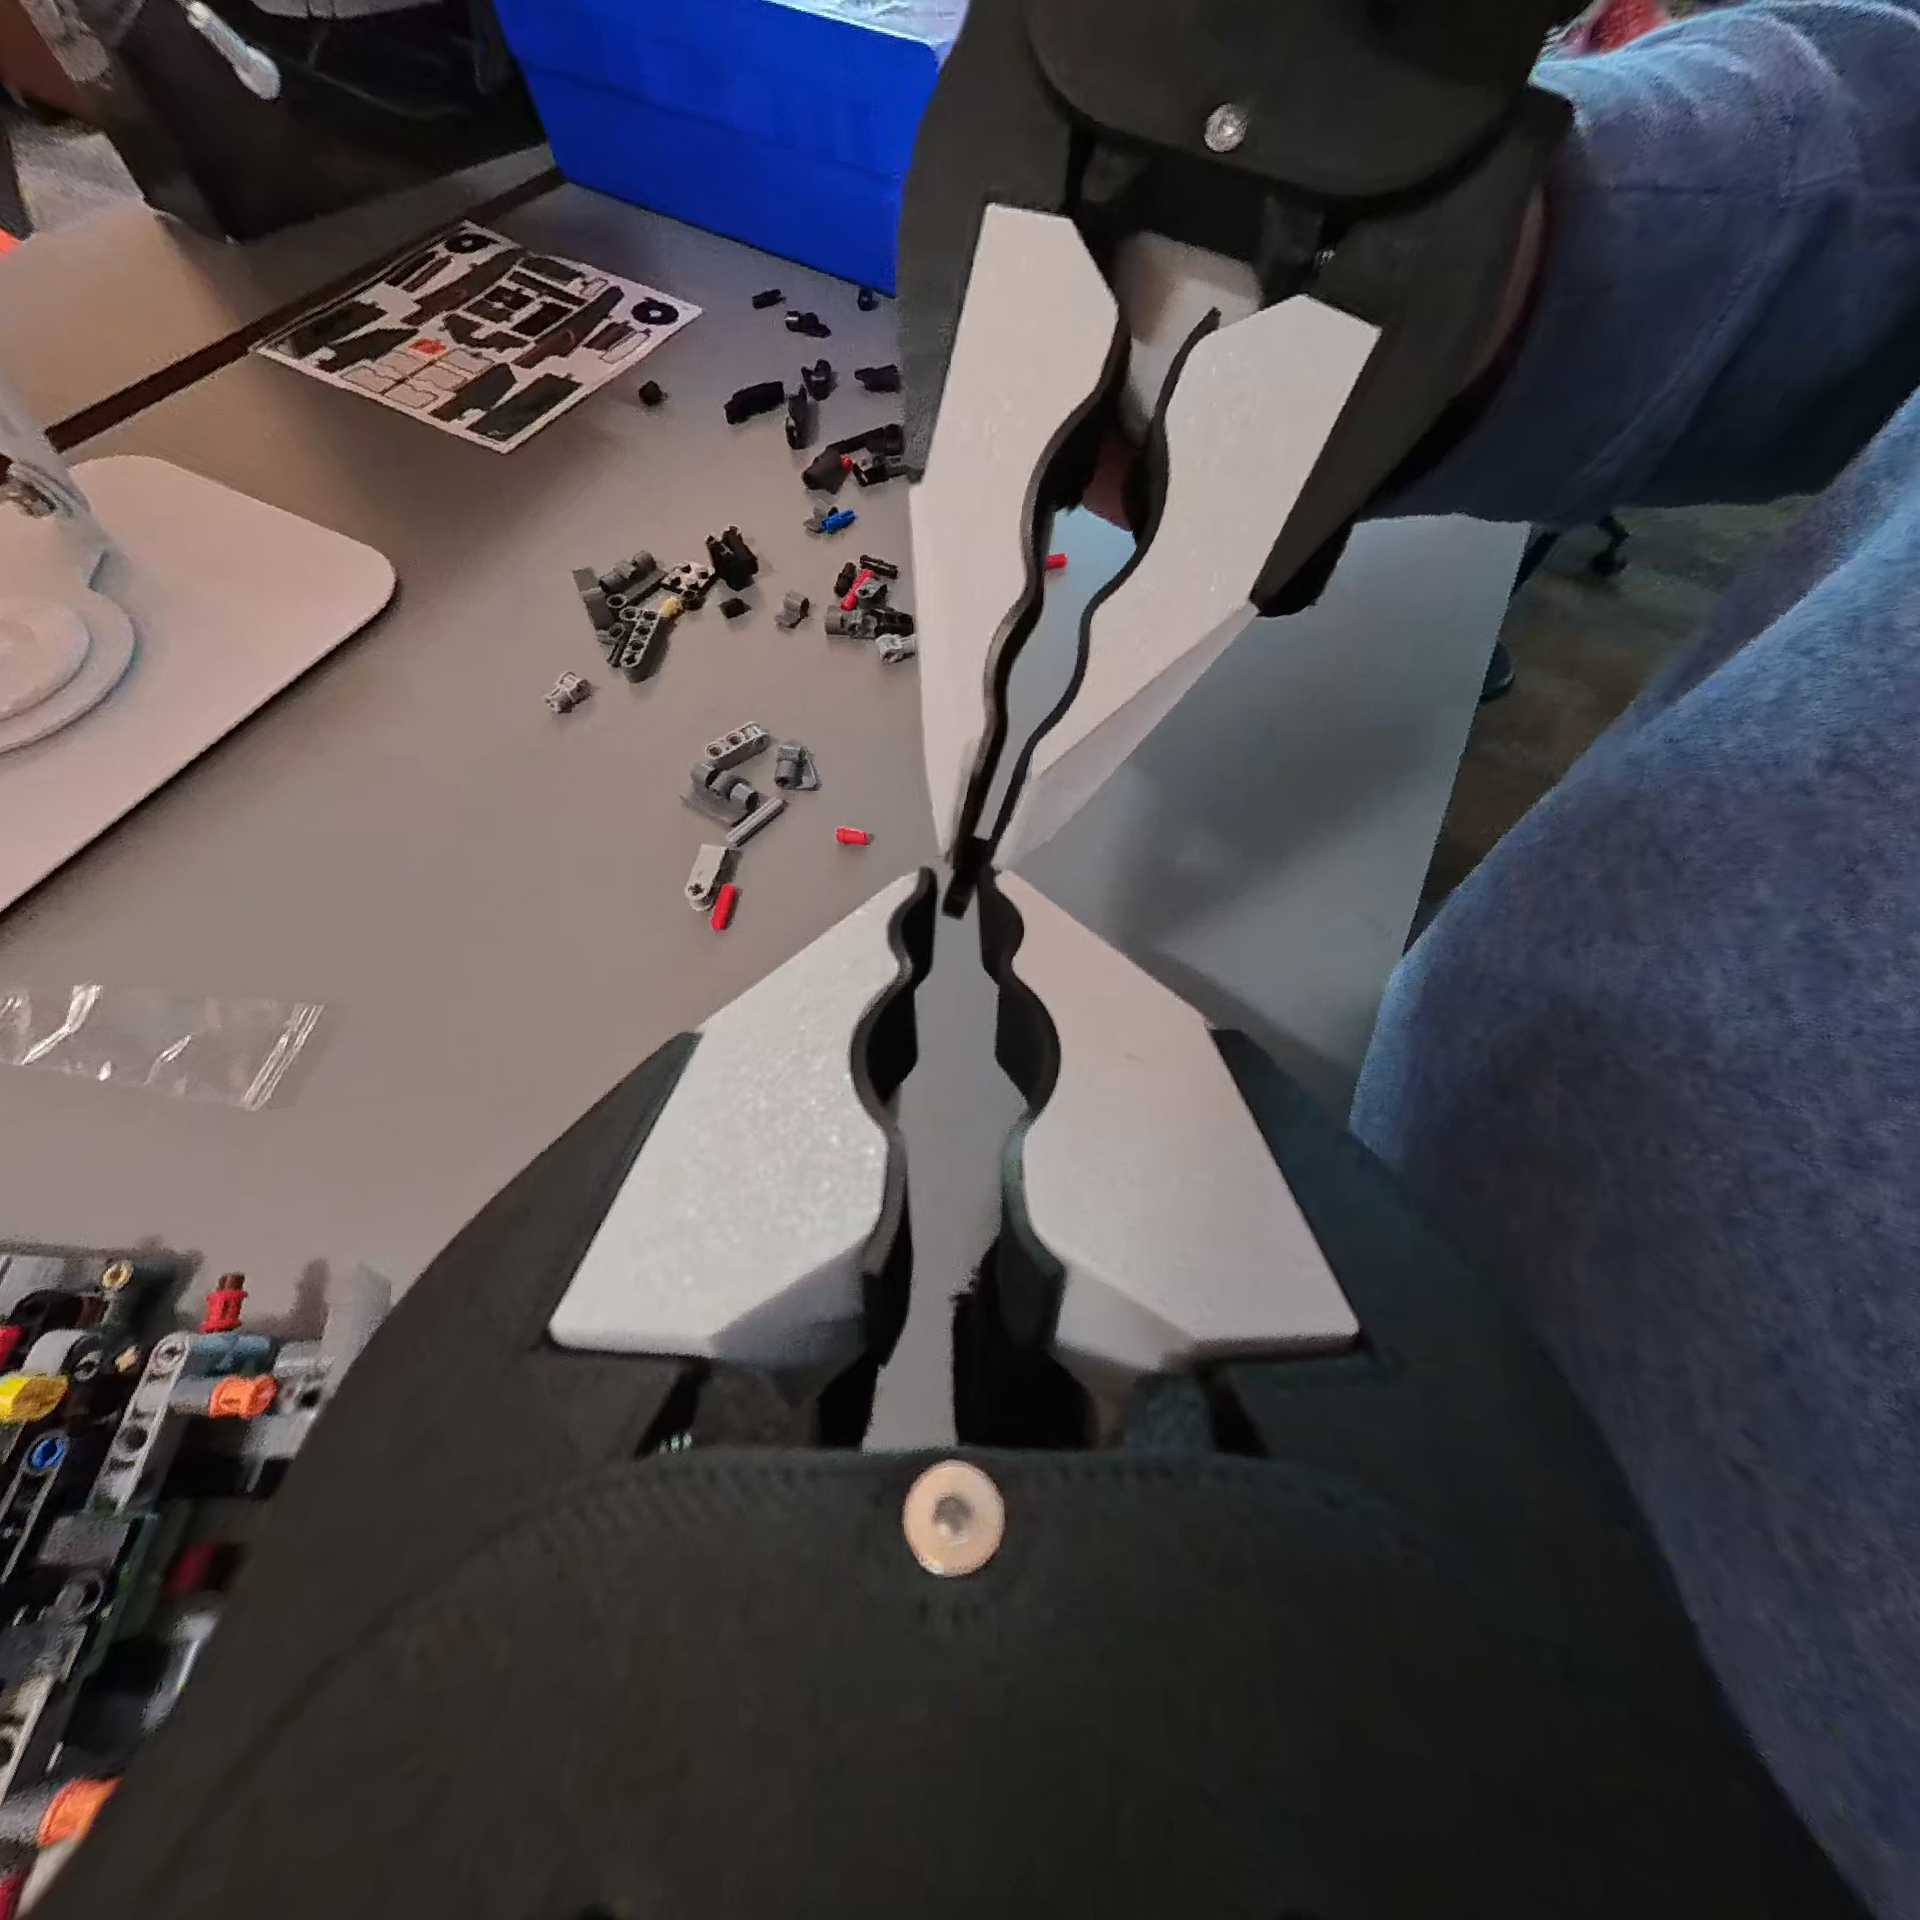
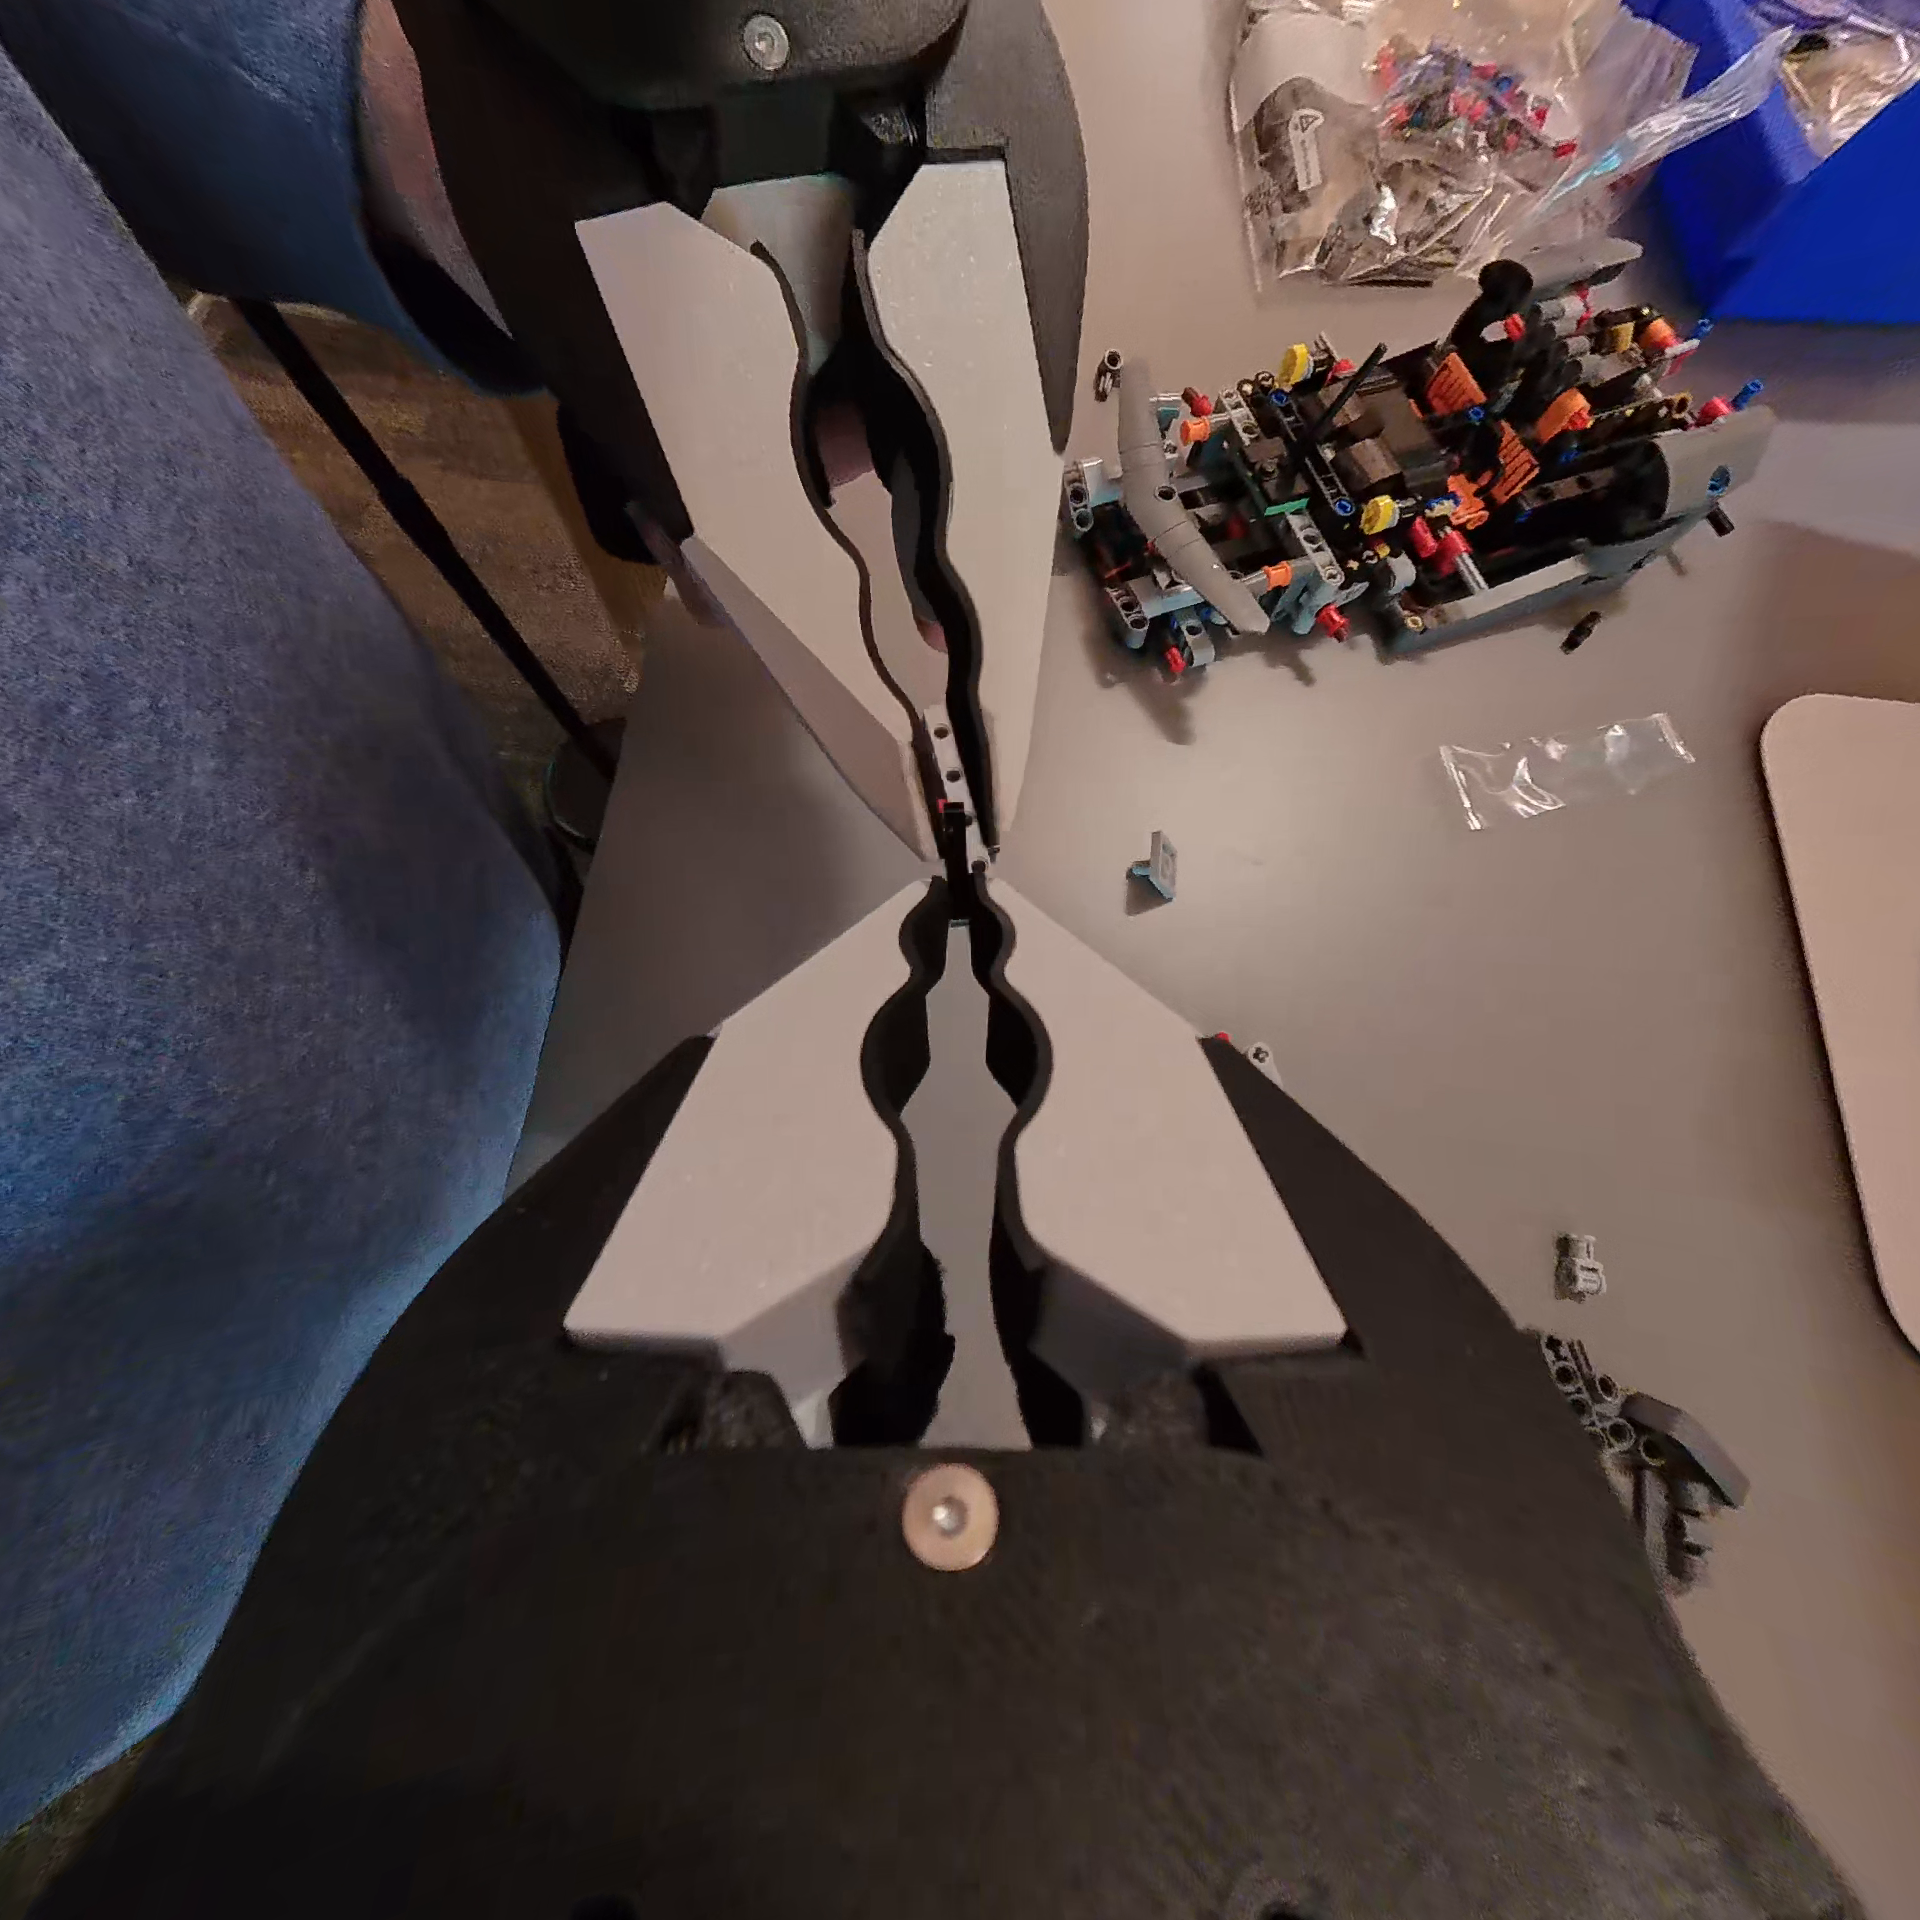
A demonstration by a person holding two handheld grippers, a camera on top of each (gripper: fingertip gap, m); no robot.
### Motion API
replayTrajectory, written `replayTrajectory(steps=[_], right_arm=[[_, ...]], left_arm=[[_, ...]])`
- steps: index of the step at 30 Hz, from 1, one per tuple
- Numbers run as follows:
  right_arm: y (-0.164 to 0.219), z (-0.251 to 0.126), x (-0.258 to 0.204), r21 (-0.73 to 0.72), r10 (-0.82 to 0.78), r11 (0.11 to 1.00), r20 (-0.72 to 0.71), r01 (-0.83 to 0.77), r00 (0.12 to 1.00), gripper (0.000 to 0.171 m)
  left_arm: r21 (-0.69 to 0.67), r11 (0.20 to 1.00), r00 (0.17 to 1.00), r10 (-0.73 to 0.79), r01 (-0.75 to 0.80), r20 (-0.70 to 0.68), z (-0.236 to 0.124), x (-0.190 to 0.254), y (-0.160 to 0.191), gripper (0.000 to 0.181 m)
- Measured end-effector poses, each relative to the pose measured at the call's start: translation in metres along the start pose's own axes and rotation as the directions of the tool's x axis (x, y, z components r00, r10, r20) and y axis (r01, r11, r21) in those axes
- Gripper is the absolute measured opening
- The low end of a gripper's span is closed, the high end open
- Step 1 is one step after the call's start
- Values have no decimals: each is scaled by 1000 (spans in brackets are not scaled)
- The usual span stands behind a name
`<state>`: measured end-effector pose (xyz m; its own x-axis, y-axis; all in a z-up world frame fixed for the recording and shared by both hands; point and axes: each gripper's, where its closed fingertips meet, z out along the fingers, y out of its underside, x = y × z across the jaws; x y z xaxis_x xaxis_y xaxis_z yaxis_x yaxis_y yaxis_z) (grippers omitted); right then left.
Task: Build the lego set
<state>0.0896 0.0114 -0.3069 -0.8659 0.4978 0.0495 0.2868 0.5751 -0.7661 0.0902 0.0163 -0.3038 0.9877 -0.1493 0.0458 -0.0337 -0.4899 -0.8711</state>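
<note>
The two grippers meet tip to tip above the grey table (image 2: 1351,1039). My left gripper (image 1: 958,888) is shut on a short grey beam with holes (image 2: 941,756), seen in the right wrist view between the fingers coming from the top. My right gripper (image 2: 961,896) is shut on a small black piece (image 2: 953,844) whose end touches the beam's end, where a bit of red shows. In the left wrist view the right gripper (image 1: 971,844) comes down from the top with the black piece (image 1: 957,891) sticking out of its tips. The partly built model (image 2: 1403,488) lies on the table at the right.
Loose small parts (image 1: 727,603) and a sticker sheet (image 1: 478,332) lie ahead on the left, a blue box (image 1: 727,125) behind them. A grey mat (image 1: 187,623), an empty clear bag (image 2: 1558,769), bags of parts (image 2: 1455,135), a small grey part (image 2: 1153,868). A blue sleeve (image 1: 1714,260). Left and right tips are no more than a few centimetres apart. The partly built model (image 2: 1403,488) is about equally far from each gripper, around 20 centimeters.
</note>
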Motion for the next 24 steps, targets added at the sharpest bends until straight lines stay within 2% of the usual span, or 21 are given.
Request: replayTrajectory(steps=[10, 17, 24], right_arm=[[-8, 10, -5, 12, 24, 1000, 3, -24, 1000, 1], [-12, 16, -8, -23, -43, 999, -21, 43, 999, 1], [-10, 23, -11, -40, -35, 999, -18, 35, 999, 0]], left_arm=[[-28, 999, 1000, 26, -26, 12, -12, 1, 13, 2], [-49, 996, 998, 68, -68, -8, -15, 2, 17, 1], [-66, 997, 999, 33, -34, -18, -19, 1, 25, 1]])
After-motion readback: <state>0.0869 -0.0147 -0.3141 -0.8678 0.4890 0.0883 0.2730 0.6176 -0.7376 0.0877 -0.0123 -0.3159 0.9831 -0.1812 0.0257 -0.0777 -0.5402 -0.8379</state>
